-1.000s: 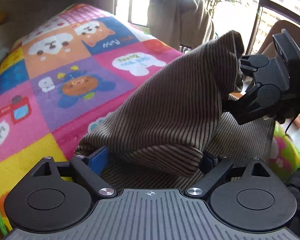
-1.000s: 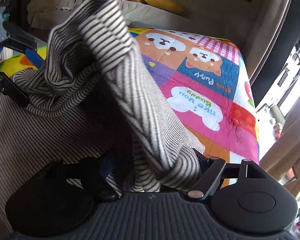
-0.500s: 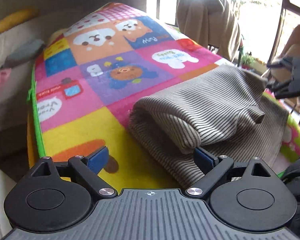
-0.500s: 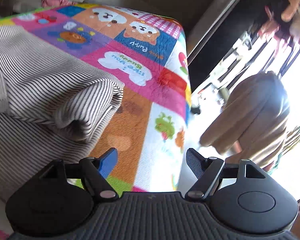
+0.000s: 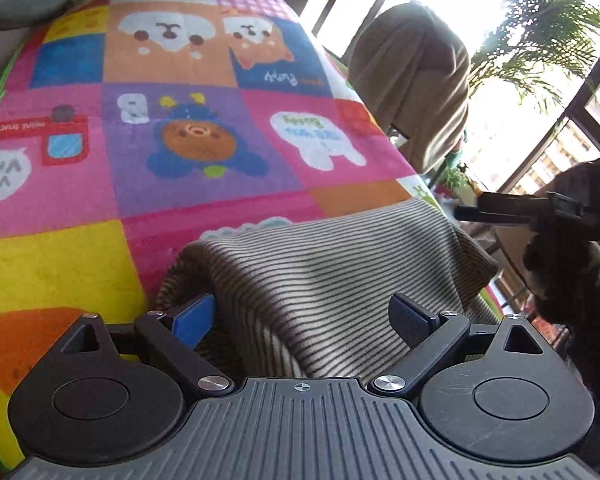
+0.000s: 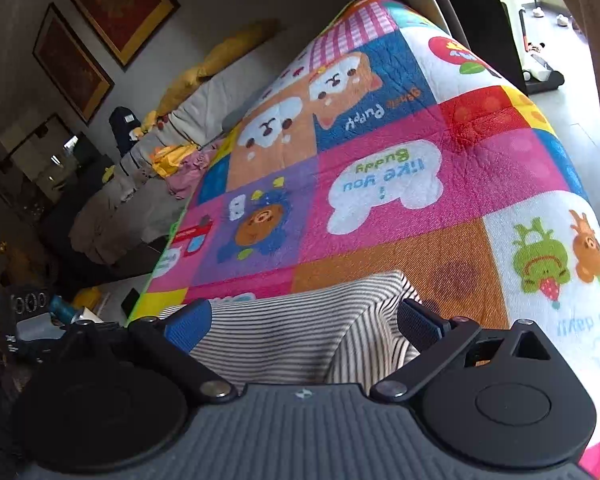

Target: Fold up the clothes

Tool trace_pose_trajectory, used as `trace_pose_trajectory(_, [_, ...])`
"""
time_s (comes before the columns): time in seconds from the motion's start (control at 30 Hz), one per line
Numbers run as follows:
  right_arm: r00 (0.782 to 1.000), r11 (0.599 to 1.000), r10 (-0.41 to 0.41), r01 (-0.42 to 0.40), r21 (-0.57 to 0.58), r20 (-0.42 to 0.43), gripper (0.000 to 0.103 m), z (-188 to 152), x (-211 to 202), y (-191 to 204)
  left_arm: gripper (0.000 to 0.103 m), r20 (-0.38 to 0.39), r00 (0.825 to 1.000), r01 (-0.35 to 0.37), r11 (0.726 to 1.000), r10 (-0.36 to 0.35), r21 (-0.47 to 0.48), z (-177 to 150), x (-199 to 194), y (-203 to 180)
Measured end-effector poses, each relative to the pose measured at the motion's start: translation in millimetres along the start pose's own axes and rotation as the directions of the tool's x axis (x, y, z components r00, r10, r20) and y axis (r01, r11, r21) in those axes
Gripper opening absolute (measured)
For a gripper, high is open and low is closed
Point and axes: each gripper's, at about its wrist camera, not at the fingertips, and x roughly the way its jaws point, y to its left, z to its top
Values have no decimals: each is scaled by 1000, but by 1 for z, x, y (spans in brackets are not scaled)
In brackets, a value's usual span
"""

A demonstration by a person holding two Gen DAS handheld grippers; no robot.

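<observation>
A brown and cream striped garment (image 5: 340, 272) lies folded on the near end of a colourful cartoon play mat (image 5: 180, 120). My left gripper (image 5: 300, 316) is open, its jaws spread on either side of the garment's near left edge. My right gripper (image 6: 304, 320) is open too, its jaws astride the garment (image 6: 300, 320) at its near right corner. The right gripper also shows in the left wrist view (image 5: 540, 212), at the garment's far right side. Neither gripper holds the cloth.
A chair draped with a tan blanket (image 5: 416, 80) stands beyond the mat's right edge, by the windows. A sofa with yellow cushions and loose clothes (image 6: 180, 128) runs along the mat's left side. The mat (image 6: 380, 180) stretches away beyond the garment.
Both grippers held the garment lifted a second ago, then let it go onto the mat and opened. They have since come in close at its near edge.
</observation>
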Motion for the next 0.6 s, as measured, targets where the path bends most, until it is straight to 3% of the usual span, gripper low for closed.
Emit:
trace_pose_trajectory(0.07, [992, 994, 92, -86, 67, -90, 102, 8, 25, -13, 97, -12, 1000, 27, 1000, -27, -15, 3, 9, 4])
trace_pose_trajectory(0.13, [986, 989, 121, -109, 99, -115, 103, 11, 41, -20, 98, -16, 999, 33, 999, -34, -27, 8, 17, 9])
trace_pose_trajectory(0.33, [988, 980, 147, -137, 146, -55, 103, 31, 64, -31, 98, 15, 999, 36, 996, -35, -83, 46, 36, 34])
trace_pose_trajectory(0.47, [993, 982, 114, -118, 145, 38, 103, 64, 88, -31, 98, 97, 994, -46, 997, 53, -64, 96, 53, 48])
trace_pose_trajectory(0.6, [992, 999, -16, 12, 31, 122, 103, 89, 101, -14, 98, 185, 970, -156, 988, 156, -14, 128, 54, 53])
